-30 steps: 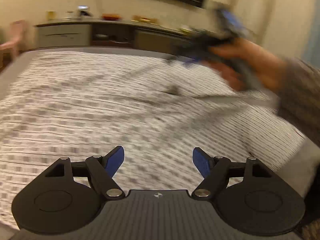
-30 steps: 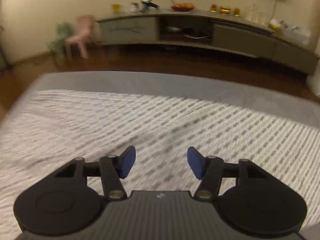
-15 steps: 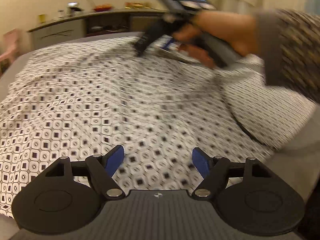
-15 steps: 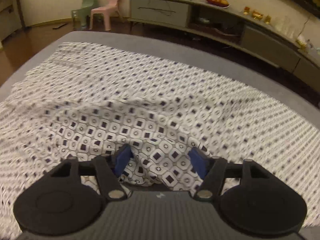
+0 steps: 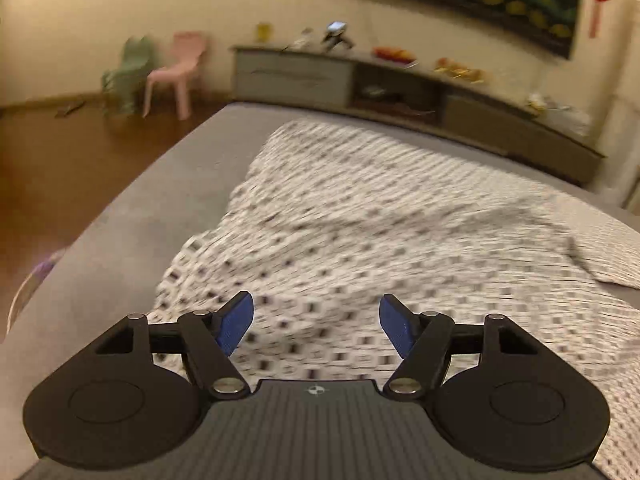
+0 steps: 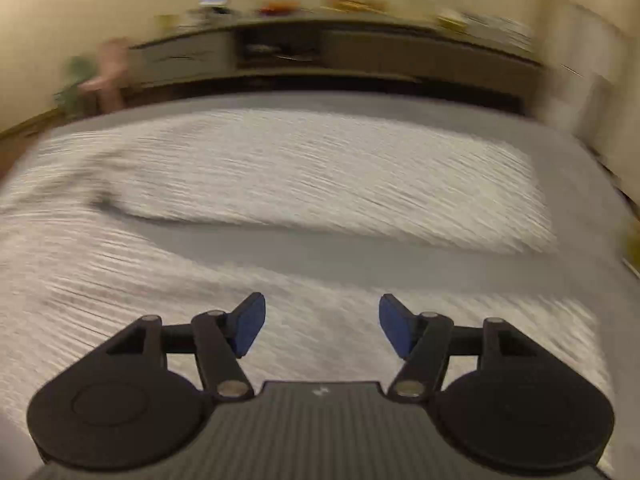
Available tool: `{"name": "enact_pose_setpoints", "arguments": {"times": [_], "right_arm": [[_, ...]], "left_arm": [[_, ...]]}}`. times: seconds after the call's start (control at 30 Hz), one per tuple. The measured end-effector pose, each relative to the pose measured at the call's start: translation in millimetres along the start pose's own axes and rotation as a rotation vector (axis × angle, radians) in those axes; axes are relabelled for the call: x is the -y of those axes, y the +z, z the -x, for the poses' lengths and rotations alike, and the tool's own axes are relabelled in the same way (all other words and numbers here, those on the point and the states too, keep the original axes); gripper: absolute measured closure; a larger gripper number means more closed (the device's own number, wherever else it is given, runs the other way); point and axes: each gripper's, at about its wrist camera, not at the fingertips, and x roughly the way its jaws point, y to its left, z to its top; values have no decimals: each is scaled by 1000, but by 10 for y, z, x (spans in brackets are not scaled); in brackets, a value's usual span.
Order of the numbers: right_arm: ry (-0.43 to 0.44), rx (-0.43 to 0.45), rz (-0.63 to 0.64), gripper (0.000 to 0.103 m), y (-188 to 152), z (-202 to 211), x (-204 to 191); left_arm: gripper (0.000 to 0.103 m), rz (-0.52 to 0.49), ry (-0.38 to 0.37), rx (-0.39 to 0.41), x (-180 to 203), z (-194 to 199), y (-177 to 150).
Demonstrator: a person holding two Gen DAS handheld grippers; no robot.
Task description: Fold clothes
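A white garment point(image 5: 380, 232) with a small dark square print lies spread over the grey bed point(image 5: 132, 240). My left gripper point(image 5: 316, 326) hovers over its near left part, jaws apart and closing, nothing pressed between the blue pads. In the right wrist view the same garment point(image 6: 312, 176) is smeared by motion; a grey strip of bed point(image 6: 360, 248) shows between two of its parts. My right gripper point(image 6: 322, 326) is above the nearer part, jaws apart and closing, no cloth between them.
A long low sideboard point(image 5: 400, 88) with small items on top runs along the far wall. A pink chair point(image 5: 176, 72) and a green chair point(image 5: 128, 68) stand on the wooden floor point(image 5: 60, 168) to the left. The bed's left edge falls off to that floor.
The left view has swung left, and the other hand with its gripper has gone out of it. The right gripper let go of the bunched cloth and swept sideways; its view is now blurred.
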Motion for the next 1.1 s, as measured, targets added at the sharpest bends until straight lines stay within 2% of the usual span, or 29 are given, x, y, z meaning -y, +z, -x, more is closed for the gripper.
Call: {"name": "enact_pose_setpoints", "arguments": {"times": [0.07,0.13,0.23,0.4,0.5,0.57,0.63,0.7,0.73,0.8,0.87,0.9,0.97,1.03,1.1], "right_arm": [[-95,-40,-88,40,-276,18,576],[-138,-64,-141,40,-492,9,912],[-126,-56,-160,41,-635,-59,1021],[-68,-19,-77,41,-453,-242,1007],[-87,-28,-97,41,-351,-313,1116],[-121,-28,-120,44,-362,-289,1213],[-153,20,-130,44,-376,-180,1265],[-123,81,-127,44,-374,-78,1226],[-101,75,-124,44,-370,-113,1193],[-67,57,-113,45,-363,-193,1135],[-87,2,-91,46,-366,-328,1116],[-100,-18,-85,43,-367,-380,1119],[-138,-31,-116,43,-381,-387,1200],[-171,-41,-146,43,-303,-433,1252],[-135,-23,-168,44,-156,-460,1264]], "left_arm": [[31,29,42,-43,-47,-62,-15],[32,23,108,-63,-104,-84,-51],[30,54,190,-54,-235,-13,-81],[33,178,299,-62,-439,130,-65],[33,198,275,-77,-318,216,-36],[33,171,211,-38,-127,344,9],[31,118,156,0,55,414,66],[31,79,126,11,182,370,114],[31,66,121,6,225,313,131],[31,80,141,-24,224,148,153],[31,111,192,-65,138,-16,143],[31,120,242,-79,84,-60,131],[29,123,326,-93,14,-106,150],[32,145,335,-86,6,-57,211],[31,164,246,-33,97,75,284]]}}
